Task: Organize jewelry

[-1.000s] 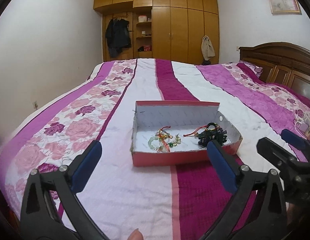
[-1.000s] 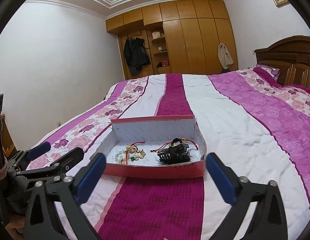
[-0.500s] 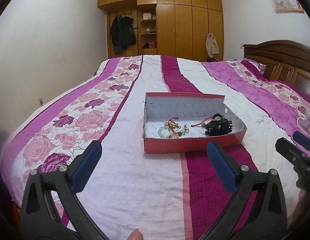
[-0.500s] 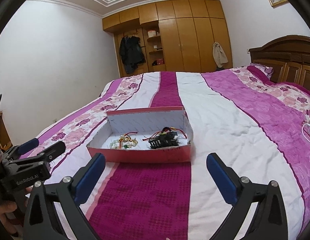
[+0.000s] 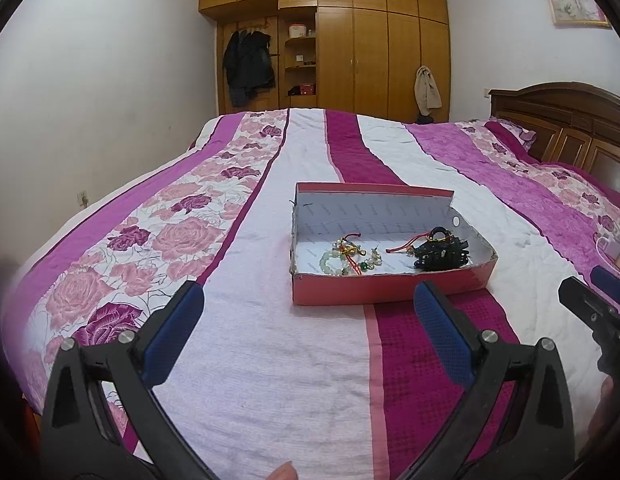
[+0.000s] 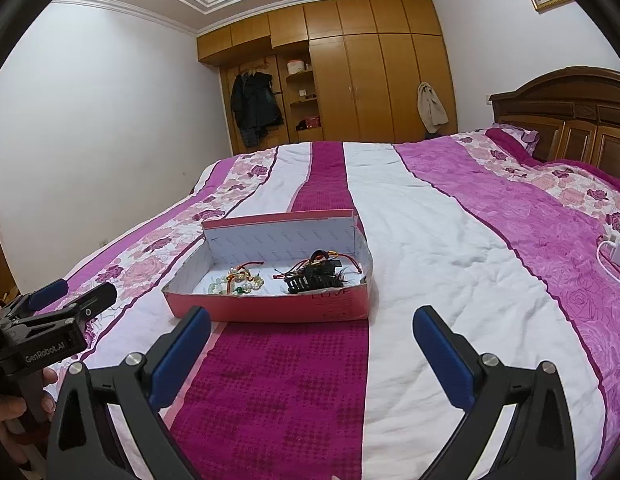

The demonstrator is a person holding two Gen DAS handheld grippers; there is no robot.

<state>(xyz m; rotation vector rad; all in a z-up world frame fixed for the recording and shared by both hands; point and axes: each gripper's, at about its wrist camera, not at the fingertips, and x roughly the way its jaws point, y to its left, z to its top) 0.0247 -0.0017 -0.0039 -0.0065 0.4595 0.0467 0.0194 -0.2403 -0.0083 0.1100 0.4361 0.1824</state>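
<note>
At the far left, a dark coat hangs in the open bay of a wooden wardrobe against the back wall. The left gripper hovers above the bedspread, its blue-padded fingers spread wide apart with nothing between them. Beyond it, near the middle of the bed, a shallow red cardboard box with a white inside sits across the white and magenta stripes. In the box's left part lies a tangle of pale green bead bracelets with red cord and gold bits; in its right part lies a black hair claw clip with more red cord beside it. The right gripper hangs to the right of the left one, also short of the box, jaws wide apart and empty. Farther right, a beige garment hangs on a wardrobe door, and a carved wooden headboard closes the right edge.
</note>
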